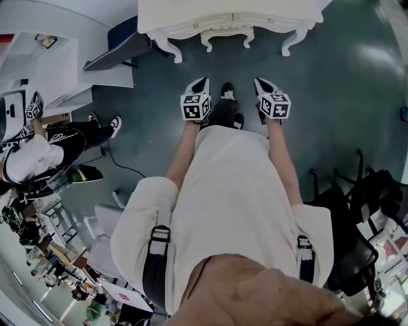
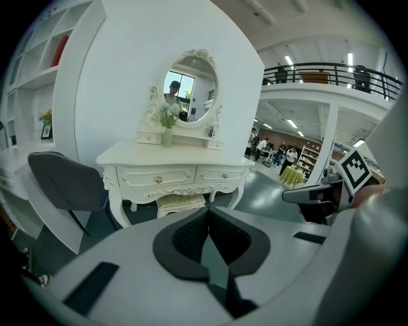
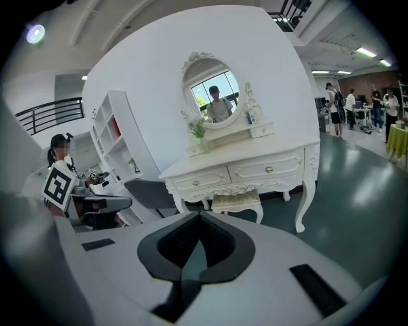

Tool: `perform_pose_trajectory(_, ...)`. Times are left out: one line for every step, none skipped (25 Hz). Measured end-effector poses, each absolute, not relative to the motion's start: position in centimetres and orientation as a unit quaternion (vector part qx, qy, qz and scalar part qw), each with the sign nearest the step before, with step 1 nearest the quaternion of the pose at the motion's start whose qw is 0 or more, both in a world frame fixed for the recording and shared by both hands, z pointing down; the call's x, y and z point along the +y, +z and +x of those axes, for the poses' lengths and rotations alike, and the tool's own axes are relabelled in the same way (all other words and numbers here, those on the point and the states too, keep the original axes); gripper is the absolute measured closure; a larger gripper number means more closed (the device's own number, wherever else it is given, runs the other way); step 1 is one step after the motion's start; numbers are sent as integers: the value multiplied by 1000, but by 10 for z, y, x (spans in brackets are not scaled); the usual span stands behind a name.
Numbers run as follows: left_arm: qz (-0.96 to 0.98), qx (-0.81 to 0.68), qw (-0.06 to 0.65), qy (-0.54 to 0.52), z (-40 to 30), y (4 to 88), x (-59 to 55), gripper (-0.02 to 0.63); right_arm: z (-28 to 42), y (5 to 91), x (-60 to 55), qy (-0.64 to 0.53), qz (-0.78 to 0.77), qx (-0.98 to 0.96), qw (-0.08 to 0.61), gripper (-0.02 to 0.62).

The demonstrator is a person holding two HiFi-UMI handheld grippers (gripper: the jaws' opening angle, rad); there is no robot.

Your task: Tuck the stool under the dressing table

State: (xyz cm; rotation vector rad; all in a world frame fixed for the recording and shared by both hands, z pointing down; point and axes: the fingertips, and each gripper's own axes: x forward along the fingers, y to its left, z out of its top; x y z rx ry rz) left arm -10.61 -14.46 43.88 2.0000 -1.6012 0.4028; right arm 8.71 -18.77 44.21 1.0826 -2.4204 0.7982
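Note:
The white dressing table (image 1: 229,16) with an oval mirror (image 2: 191,89) stands ahead of me on the green floor. The cream cushioned stool (image 2: 180,202) sits between the table's legs, under the drawers; it also shows in the right gripper view, stool (image 3: 237,200) below the table (image 3: 248,167). My left gripper (image 1: 203,83) and right gripper (image 1: 260,83) hang side by side well short of the table, both pointing at it. Each is shut with nothing between its jaws, as the left gripper (image 2: 208,215) and right gripper (image 3: 199,219) views show.
A grey chair (image 2: 64,184) stands left of the table beside a white shelf unit (image 2: 38,76). A person (image 1: 44,149) sits at the left. Black chair frames (image 1: 357,204) crowd the right. My own feet (image 1: 228,95) are between the grippers.

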Motion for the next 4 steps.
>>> perform_pose_trajectory(742, -595, 271, 149, -107, 439, -145, 591, 86, 442, -188, 283, 383, -860, 186, 552)
perform_pose_trajectory(742, -595, 271, 149, -108, 439, -145, 591, 85, 442, -187, 282, 382, -860, 186, 552)
perform_pose_trajectory(742, -595, 271, 149, -108, 439, -145, 591, 84, 442, -187, 282, 381, -860, 187, 552)
perform_pose_trajectory(742, -595, 271, 148, -108, 439, -145, 591, 84, 442, -187, 282, 380, -861, 187, 552)
